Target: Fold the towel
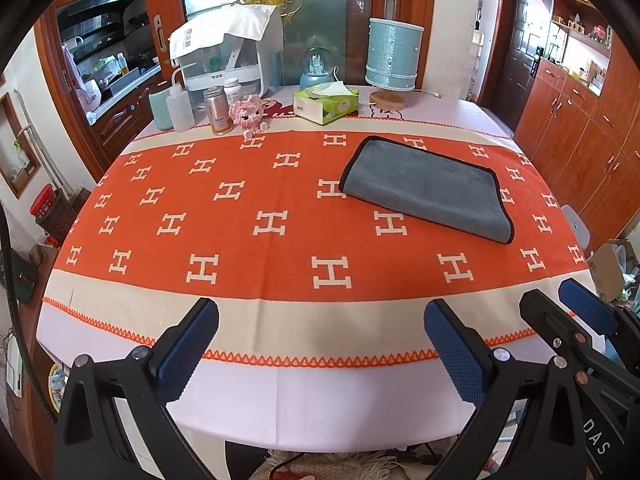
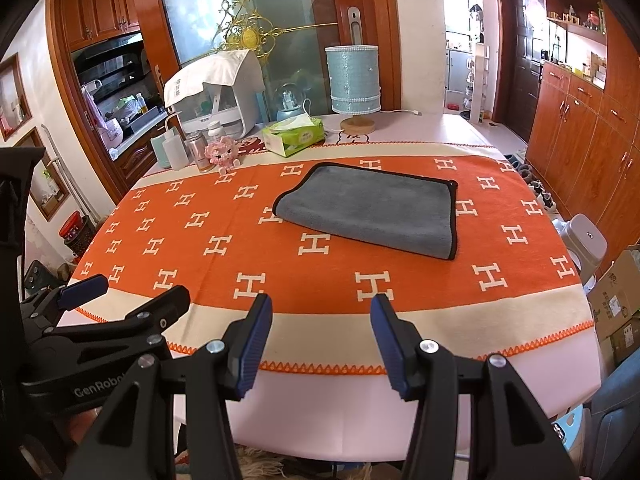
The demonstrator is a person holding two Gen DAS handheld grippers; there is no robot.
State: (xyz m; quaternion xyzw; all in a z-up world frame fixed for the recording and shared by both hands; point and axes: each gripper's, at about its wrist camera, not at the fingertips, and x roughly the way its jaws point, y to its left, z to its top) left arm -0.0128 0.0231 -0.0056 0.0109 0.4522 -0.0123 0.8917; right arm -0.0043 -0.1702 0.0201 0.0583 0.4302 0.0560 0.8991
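A grey towel [image 1: 428, 188] with black edging lies folded flat on the orange H-pattern table cloth [image 1: 248, 248], right of centre; it also shows in the right wrist view [image 2: 372, 210]. My left gripper [image 1: 320, 344] is open and empty, held over the table's near edge, well short of the towel. My right gripper [image 2: 320, 344] is open and empty too, at the near edge in front of the towel. Each gripper shows in the other's view: the right one [image 1: 568, 304] at the left view's lower right, the left one [image 2: 132, 288] at the right view's lower left.
Along the table's far side stand a white appliance under a cloth [image 1: 228, 52], bottles [image 1: 218, 110], a pink toy [image 1: 250, 114], a green tissue box [image 1: 326, 104] and a blue lamp [image 1: 394, 60]. Wooden cabinets [image 2: 580, 128] and cardboard boxes [image 2: 616, 300] are on the right.
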